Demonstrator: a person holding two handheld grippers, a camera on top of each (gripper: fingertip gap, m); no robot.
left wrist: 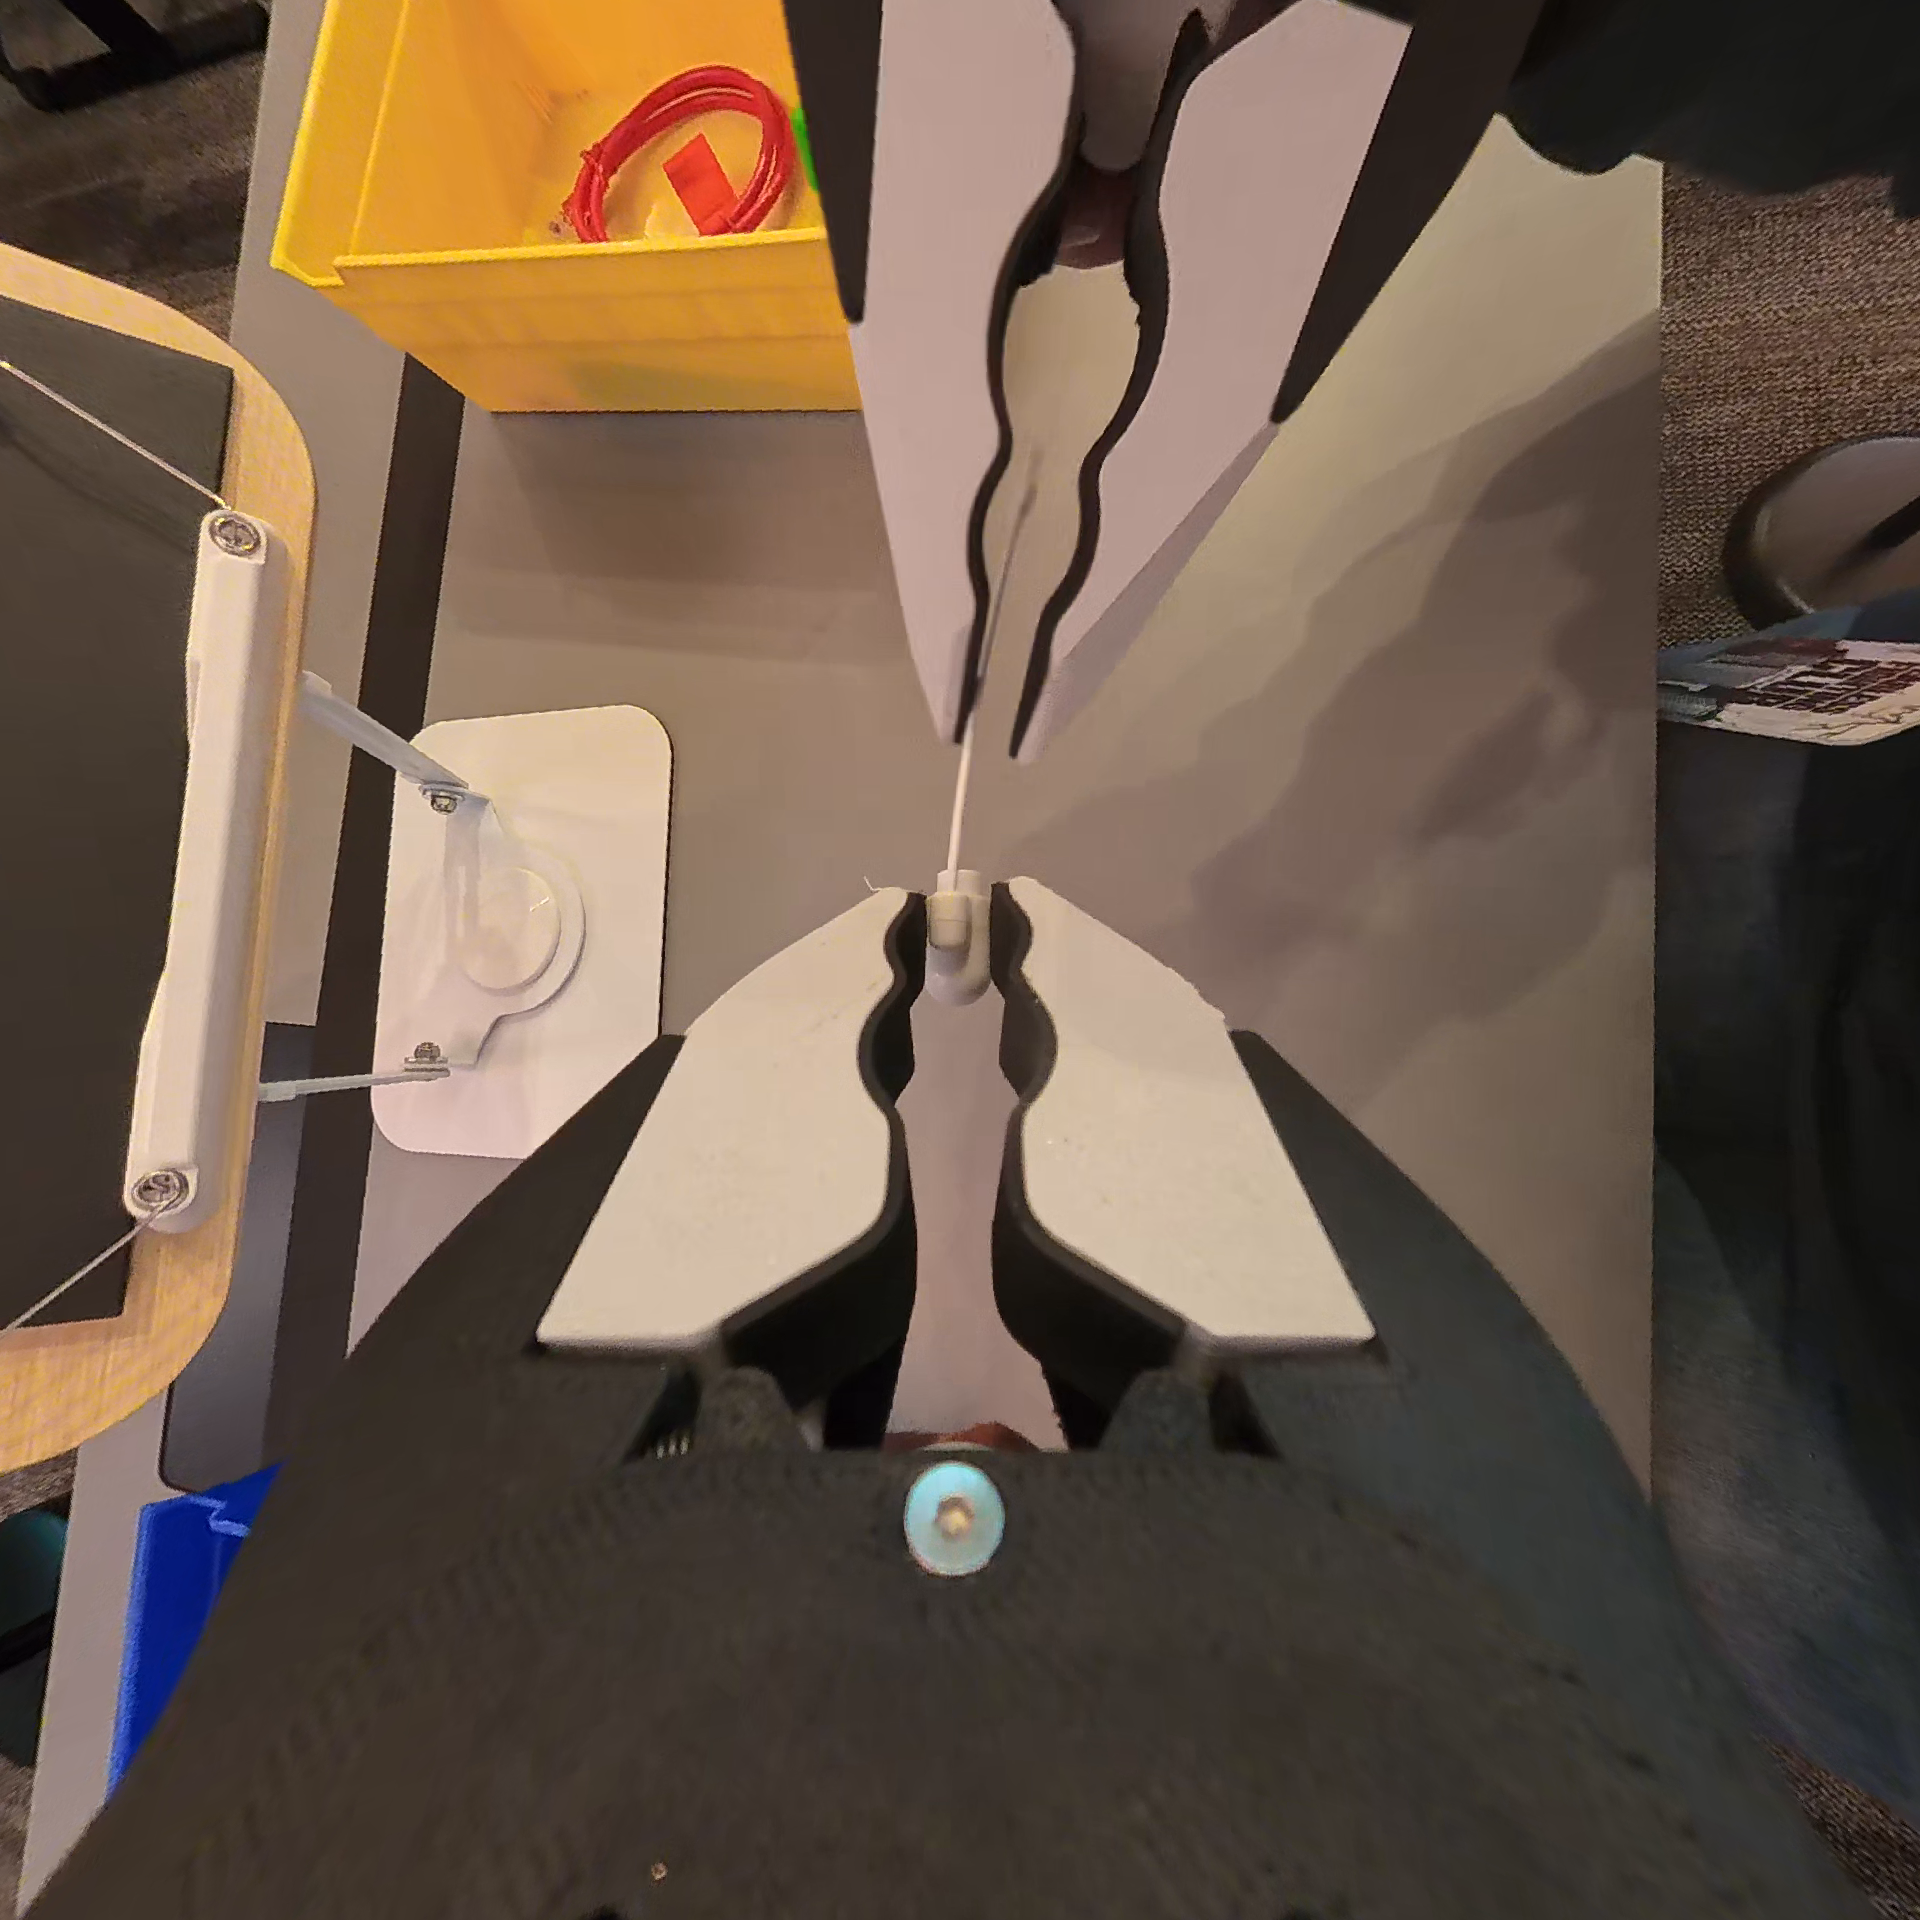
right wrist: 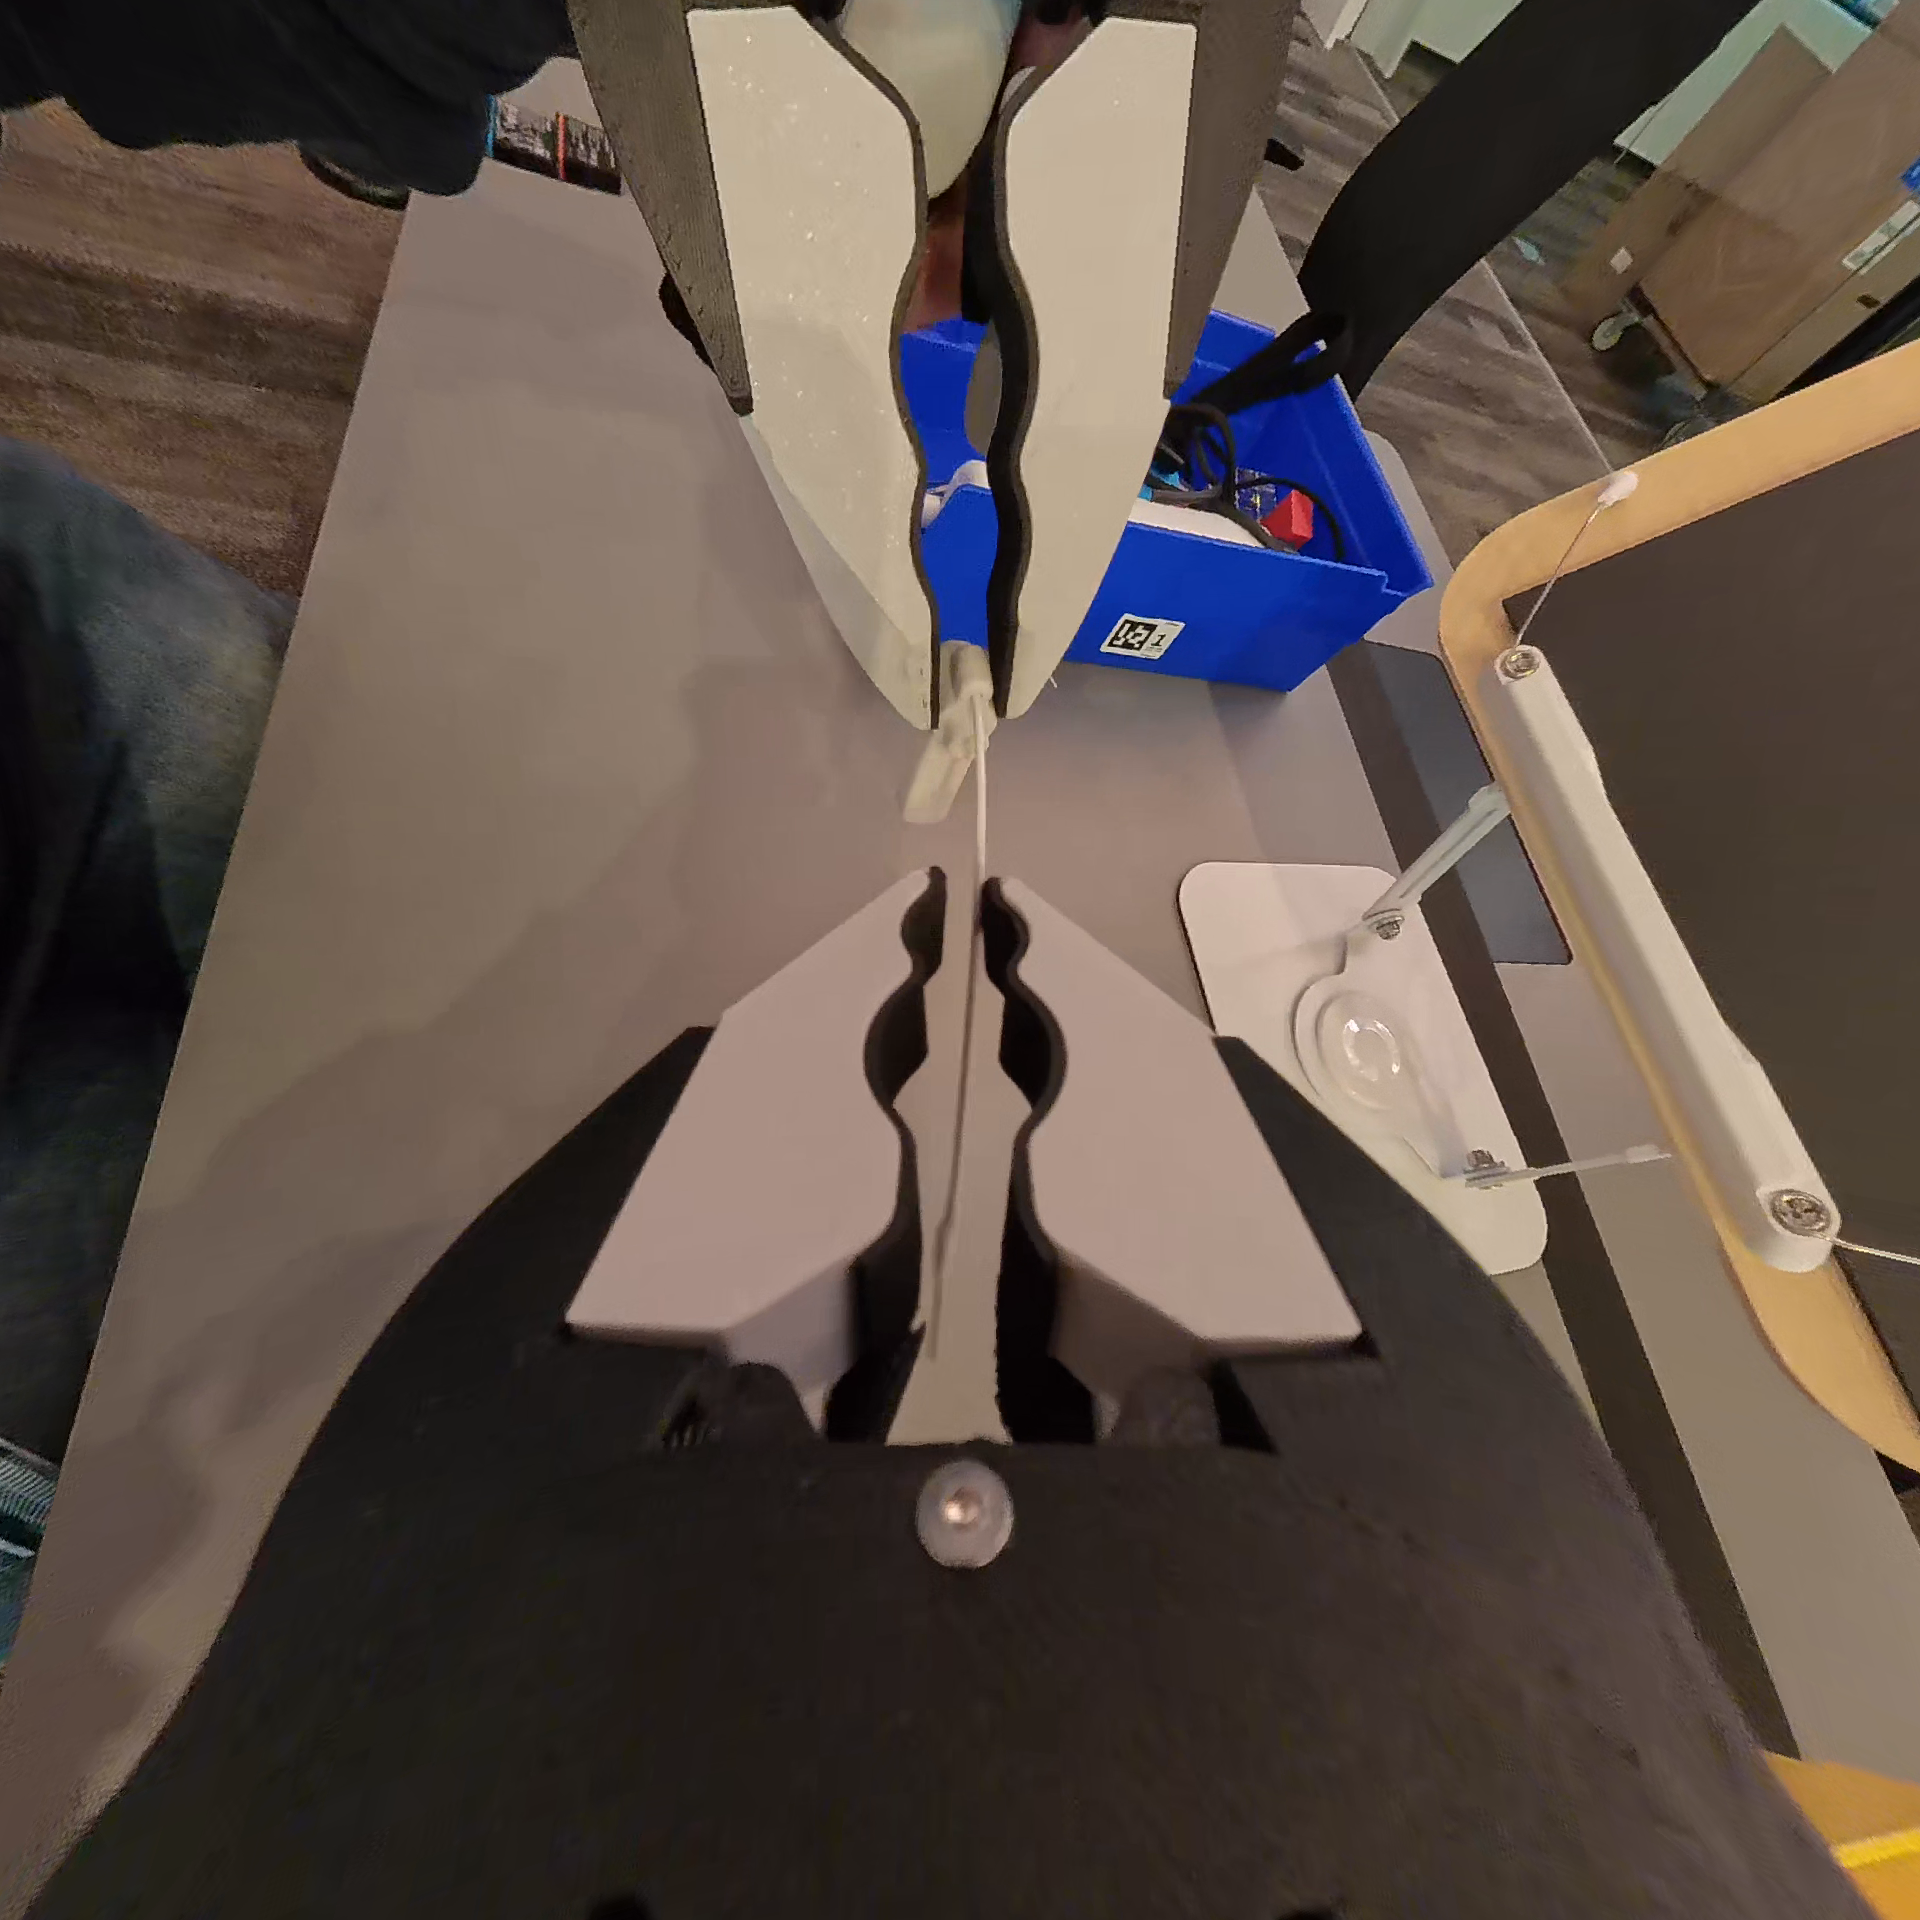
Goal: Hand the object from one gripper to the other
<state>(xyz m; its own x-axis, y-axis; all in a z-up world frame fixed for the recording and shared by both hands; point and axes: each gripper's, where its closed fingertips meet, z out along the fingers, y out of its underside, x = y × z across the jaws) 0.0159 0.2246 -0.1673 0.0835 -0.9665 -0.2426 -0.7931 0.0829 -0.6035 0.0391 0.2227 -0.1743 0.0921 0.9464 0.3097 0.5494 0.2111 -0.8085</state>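
Note:
The object is a small white plastic piece (left wrist: 952, 930) with a thin white strip (left wrist: 961, 800) running out of it. My left gripper (left wrist: 956, 899) is shut on the piece's thick head above the grey table (left wrist: 727, 571). The same grasp shows in the right wrist view (right wrist: 961, 665), where a flat white tab (right wrist: 930, 779) hangs below the head. My right gripper (right wrist: 961, 883) faces the left one tip to tip. The strip (right wrist: 982, 810) runs between its pads, against the right pad (right wrist: 995, 904), and a gap shows on the other side. The right gripper also shows in the left wrist view (left wrist: 987, 732).
A yellow bin (left wrist: 582, 312) holding a red cable (left wrist: 686, 156) stands at one end of the table, a blue bin (right wrist: 1247, 582) with mixed parts at the other. A white plate with a clear fixture (left wrist: 520, 935) and a wood-rimmed black board (left wrist: 104, 831) lie along one side. My left and right fingertips are right by each other.

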